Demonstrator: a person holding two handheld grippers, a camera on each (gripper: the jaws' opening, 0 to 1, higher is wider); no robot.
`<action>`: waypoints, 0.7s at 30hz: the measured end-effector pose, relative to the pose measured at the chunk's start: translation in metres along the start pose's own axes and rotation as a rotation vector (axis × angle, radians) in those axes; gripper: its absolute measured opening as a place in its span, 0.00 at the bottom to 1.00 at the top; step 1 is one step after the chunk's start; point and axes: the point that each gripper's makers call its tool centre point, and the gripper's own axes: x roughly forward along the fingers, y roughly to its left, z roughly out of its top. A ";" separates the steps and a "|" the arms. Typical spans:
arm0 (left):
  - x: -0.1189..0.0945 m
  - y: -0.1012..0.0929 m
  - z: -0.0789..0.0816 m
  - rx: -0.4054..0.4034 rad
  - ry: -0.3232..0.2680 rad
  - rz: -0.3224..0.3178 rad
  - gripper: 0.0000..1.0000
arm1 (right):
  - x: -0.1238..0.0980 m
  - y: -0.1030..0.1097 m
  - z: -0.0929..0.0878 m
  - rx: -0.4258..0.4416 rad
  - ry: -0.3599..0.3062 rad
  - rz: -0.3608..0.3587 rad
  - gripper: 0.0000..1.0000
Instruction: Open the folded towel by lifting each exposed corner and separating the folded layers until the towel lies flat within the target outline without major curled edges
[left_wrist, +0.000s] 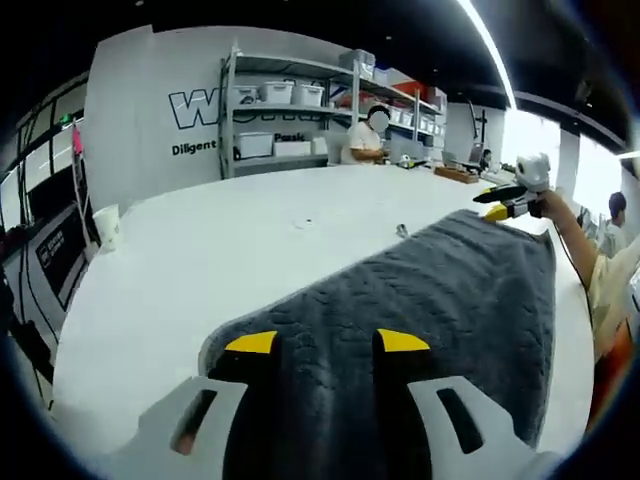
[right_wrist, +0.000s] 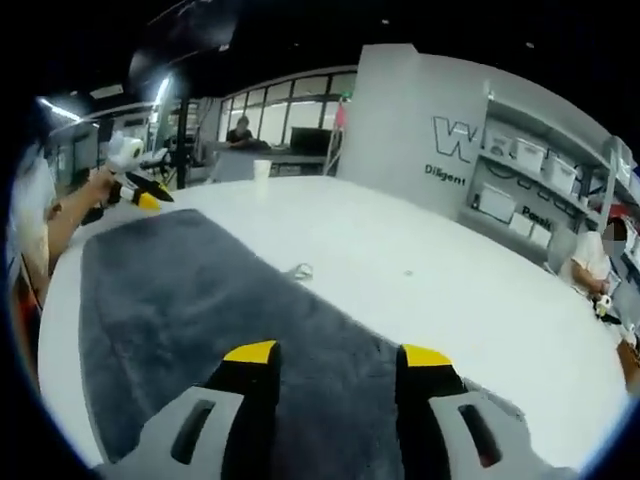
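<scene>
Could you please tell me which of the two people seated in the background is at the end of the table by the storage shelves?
The person in the light top, seated beside the metal shelves holding white bins; the other person sits by the windows.

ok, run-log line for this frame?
towel: spread on table | left gripper: open, above near edge | right gripper: open, above opposite end

I'm working in what looks like a lab or workshop. A big white table (left_wrist: 230, 250) runs toward metal shelving (left_wrist: 300, 110) stacked with white bins (left_wrist: 277, 92), against a grey wall with printed lettering (right_wrist: 455, 140). A person (left_wrist: 362, 138) sits at the far end. Large windows (right_wrist: 290, 105) and ceiling light strips (left_wrist: 488, 45) show an open industrial room.
</scene>
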 end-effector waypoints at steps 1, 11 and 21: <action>0.002 0.000 -0.001 -0.001 0.003 -0.002 0.36 | 0.003 0.001 0.000 0.004 0.000 0.006 0.36; 0.027 0.000 -0.005 0.038 0.047 -0.014 0.31 | 0.039 0.022 -0.006 -0.005 0.035 0.088 0.22; 0.038 -0.001 -0.020 0.045 0.088 -0.017 0.22 | 0.055 0.041 -0.033 -0.006 0.103 0.146 0.14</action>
